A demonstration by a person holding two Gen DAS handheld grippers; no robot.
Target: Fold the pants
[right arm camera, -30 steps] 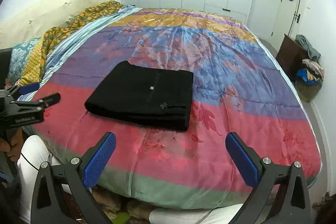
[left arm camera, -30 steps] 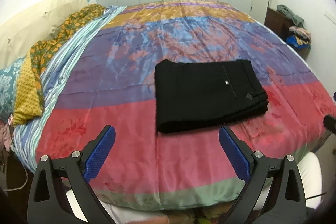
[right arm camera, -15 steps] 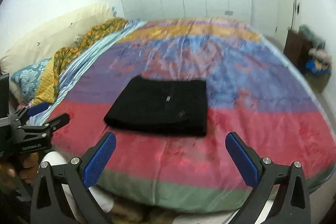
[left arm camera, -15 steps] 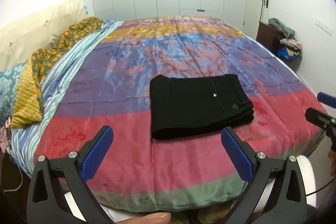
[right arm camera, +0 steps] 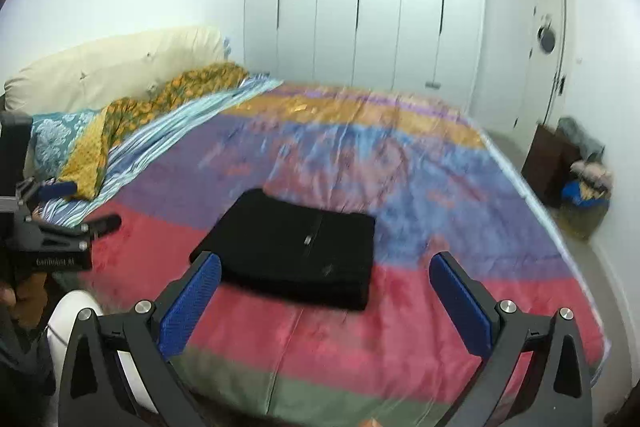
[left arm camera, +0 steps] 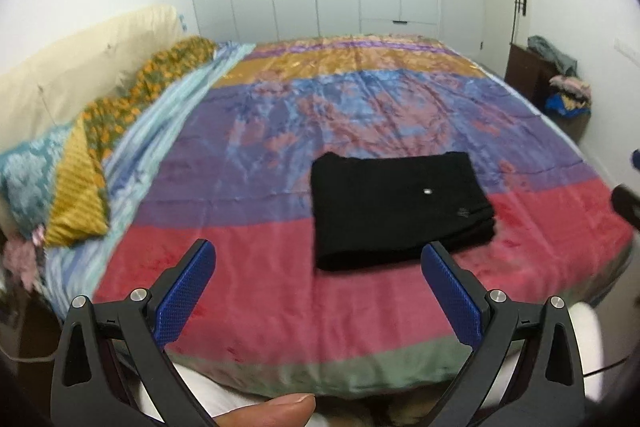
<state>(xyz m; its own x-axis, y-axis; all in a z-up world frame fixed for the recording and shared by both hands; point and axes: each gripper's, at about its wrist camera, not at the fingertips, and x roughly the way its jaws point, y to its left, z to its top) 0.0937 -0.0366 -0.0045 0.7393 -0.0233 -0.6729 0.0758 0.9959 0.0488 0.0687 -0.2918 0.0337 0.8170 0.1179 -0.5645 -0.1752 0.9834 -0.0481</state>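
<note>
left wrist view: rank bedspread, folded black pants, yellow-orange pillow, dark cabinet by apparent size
1. bedspread, by far the largest.
2. folded black pants.
3. yellow-orange pillow, apparently smaller than the pants, though blurred.
4. dark cabinet, smallest as seen, but farthest from the camera, so true size is unsure.

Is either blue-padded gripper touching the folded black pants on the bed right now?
No: the folded black pants lie alone on the striped bedspread, with the left gripper and right gripper open, short of them.

Pants (left arm camera: 400, 211): solid black. Bedspread (left arm camera: 280, 155): horizontal bands of orange, blue, purple, red and green with floral print. Gripper pads (left arm camera: 186, 297): blue.
</note>
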